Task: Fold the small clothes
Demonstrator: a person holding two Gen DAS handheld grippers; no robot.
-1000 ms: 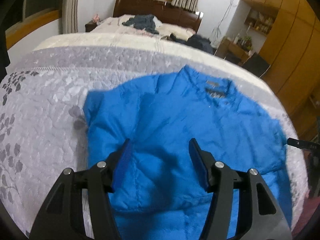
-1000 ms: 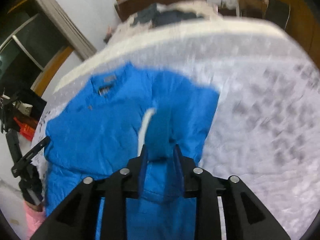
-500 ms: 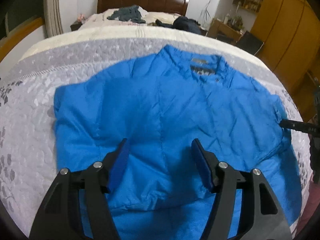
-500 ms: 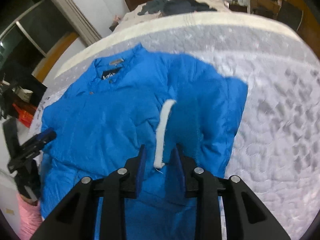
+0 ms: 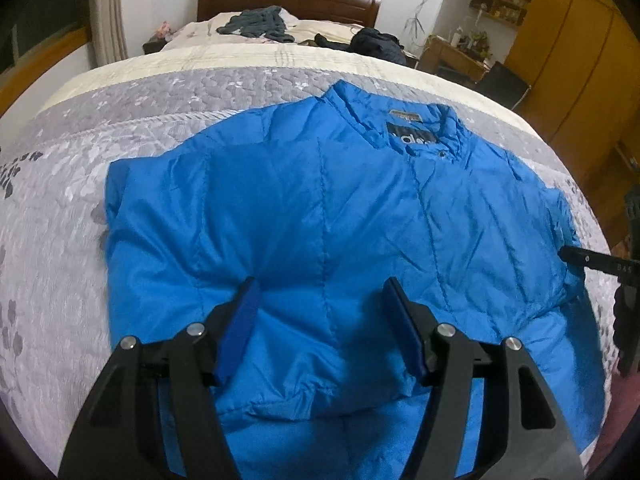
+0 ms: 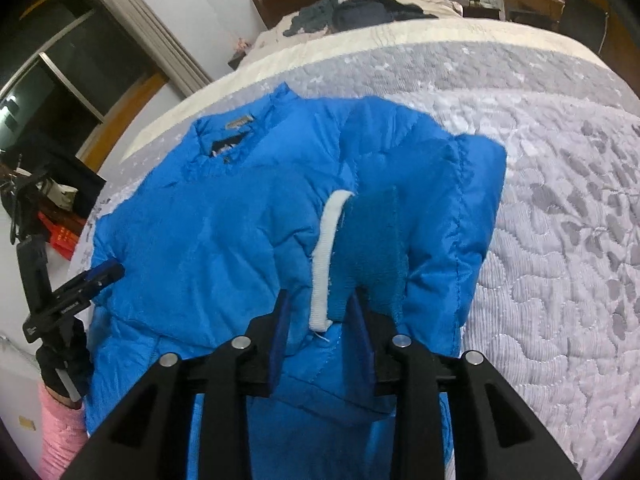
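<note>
The blue padded jacket (image 5: 320, 216) lies face up on the bed (image 5: 60, 240), spread across the grey quilted cover, collar (image 5: 408, 132) at the far end and hem toward me. It sits there because the bed gives a broad, flat place to fold on.

My left gripper (image 5: 320, 312) hovers over the near middle of the jacket with its jaws spread wide and nothing between them. I judge it is parked there so it can press or pin the body panel while the other side is folded, though I cannot tell whether the tips touch the fabric.

My right gripper (image 6: 320, 312) is at the sleeve cuff (image 6: 368, 248). The teal cuff with its white ribbed strip (image 6: 326, 256) reaches down between the jaws, which stand narrowly apart; I cannot tell for sure whether they pinch the cloth or have just let go. The sleeve is doubled over onto the jacket's chest, lying on top of the body rather than out on the quilt. I hold it this way because folding a sleeve inward first makes a tidy rectangle.

By my reckoning the fold is at an early stage: one sleeve is in, the lower part hangs toward the near edge. Puffy fill may spring the sleeve open.
</note>
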